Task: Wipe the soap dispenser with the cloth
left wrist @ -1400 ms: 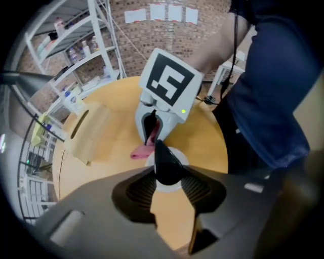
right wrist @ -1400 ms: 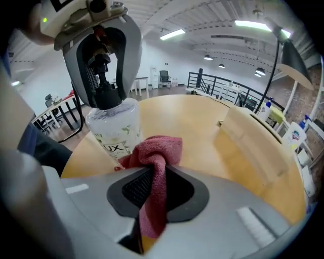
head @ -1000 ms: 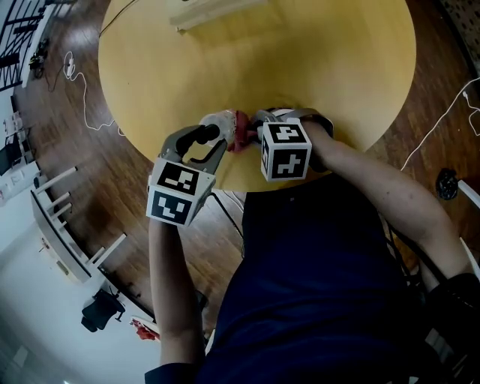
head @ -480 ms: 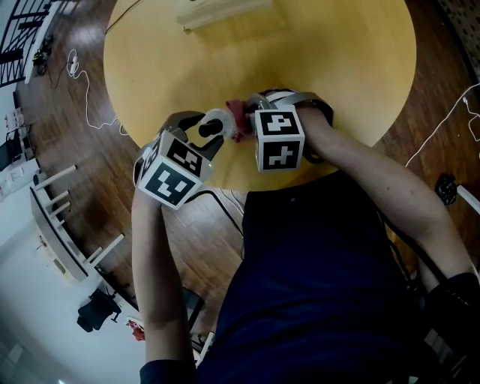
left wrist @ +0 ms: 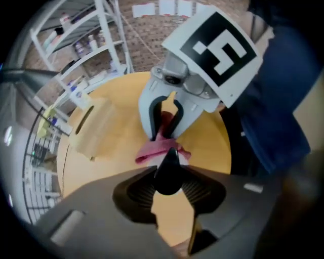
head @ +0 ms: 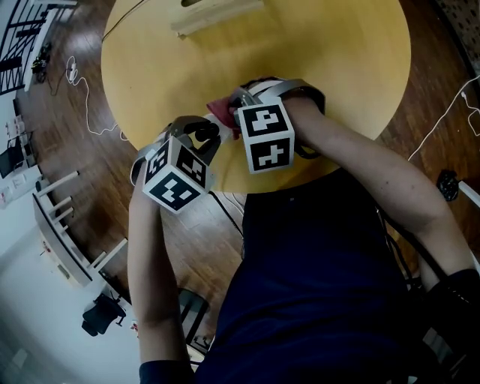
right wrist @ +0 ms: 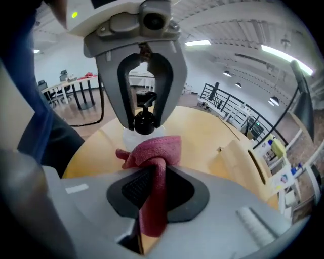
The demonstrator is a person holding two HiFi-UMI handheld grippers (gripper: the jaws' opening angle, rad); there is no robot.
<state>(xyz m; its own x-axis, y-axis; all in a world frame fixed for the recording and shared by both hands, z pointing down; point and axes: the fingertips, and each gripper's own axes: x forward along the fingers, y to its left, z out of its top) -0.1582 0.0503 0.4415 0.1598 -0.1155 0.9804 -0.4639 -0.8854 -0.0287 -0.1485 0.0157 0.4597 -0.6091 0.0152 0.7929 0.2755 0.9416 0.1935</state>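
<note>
Left gripper (left wrist: 169, 176) rolled, jaws closing on one dispenser (right wrist: 144, 122); right gripper (right wrist: 152, 188): one cloth (right wrist: 153, 150).

Round yellow table (head: 352, 60) — pale wooden box (head: 216, 13)

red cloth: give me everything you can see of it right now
The dark red, towelling-like cloth is a small rag, crumpled and twisted into a rope. The right gripper is shut on its middle. A tail hangs below the jaws and a knotted bunch sticks out ahead of them. It is held over the round yellow table, right beside the white soap dispenser with the black pump. Whether cloth and dispenser touch is unclear.
</note>
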